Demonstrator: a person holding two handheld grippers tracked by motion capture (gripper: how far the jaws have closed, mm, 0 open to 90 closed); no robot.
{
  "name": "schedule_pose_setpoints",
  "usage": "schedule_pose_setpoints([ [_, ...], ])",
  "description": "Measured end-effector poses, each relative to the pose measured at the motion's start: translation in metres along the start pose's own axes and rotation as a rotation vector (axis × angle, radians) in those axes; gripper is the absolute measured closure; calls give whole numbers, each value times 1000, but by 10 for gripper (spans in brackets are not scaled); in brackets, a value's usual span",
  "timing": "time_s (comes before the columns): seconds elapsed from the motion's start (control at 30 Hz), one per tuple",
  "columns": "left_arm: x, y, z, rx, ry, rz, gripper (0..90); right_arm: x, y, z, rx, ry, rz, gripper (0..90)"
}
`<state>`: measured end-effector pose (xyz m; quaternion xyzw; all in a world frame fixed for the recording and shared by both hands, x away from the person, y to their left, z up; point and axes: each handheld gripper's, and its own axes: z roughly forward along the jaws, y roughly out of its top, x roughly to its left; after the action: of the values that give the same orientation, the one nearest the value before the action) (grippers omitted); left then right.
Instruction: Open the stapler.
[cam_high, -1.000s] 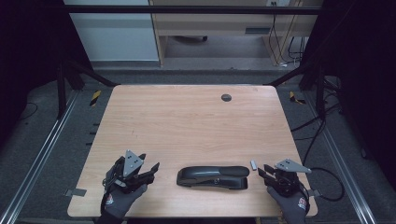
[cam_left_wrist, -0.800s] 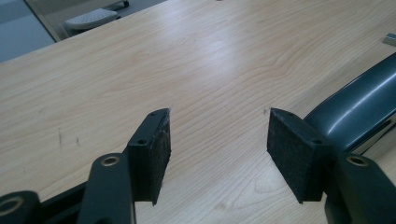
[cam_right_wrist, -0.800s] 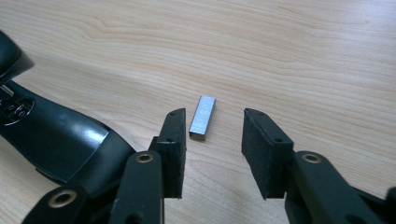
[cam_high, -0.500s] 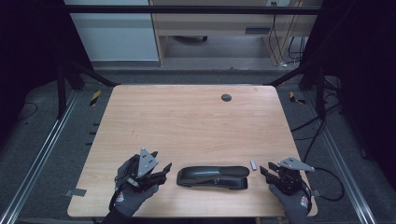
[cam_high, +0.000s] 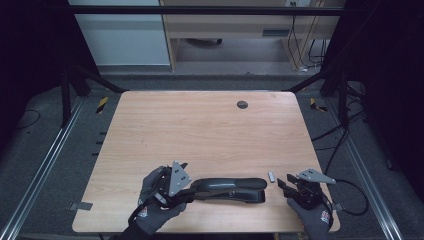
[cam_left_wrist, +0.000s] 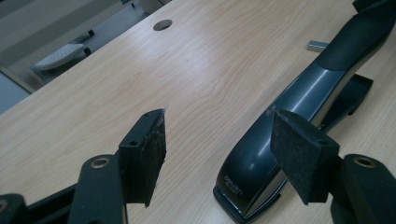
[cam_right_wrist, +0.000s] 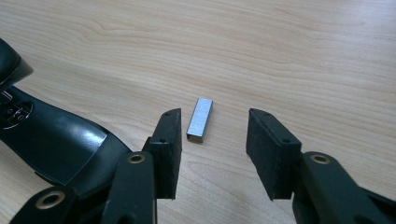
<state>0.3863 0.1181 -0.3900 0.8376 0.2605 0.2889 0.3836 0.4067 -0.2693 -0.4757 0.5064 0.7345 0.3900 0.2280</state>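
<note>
A black and grey stapler (cam_high: 230, 189) lies lengthwise near the table's front edge. My left gripper (cam_high: 191, 190) is at its left end. In the left gripper view the jaws (cam_left_wrist: 219, 154) stand apart and have just been opening. The stapler's near end (cam_left_wrist: 261, 163) sits low between the pads, close to the right pad (cam_left_wrist: 301, 158), and nothing presses on it. A short silver strip of staples (cam_right_wrist: 200, 119) lies flat on the wood just past the stapler's right end. My right gripper (cam_right_wrist: 212, 149) has just opened wide, and the strip lies free between its fingertips.
The wooden table (cam_high: 200, 130) has a round cable hole (cam_high: 242, 104) at the back. The stapler body (cam_right_wrist: 51, 135) is close to the right gripper's left jaw. Metal rails and cables run along the floor on both sides.
My left hand has moved right and slightly up, from the front left of the table to the stapler's left end. The right hand has stayed beside the staple strip.
</note>
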Motion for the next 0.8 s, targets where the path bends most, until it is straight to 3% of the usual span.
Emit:
schedule_pose_setpoints([
  [0.17, -7, 8, -3, -2, -10, 33, 353, 0, 0, 1, 1, -7, -9, 577],
  [0.8, -39, 26, 12, 22, -41, 150, 336, 1, -1, 1, 10, -5, 10, 584],
])
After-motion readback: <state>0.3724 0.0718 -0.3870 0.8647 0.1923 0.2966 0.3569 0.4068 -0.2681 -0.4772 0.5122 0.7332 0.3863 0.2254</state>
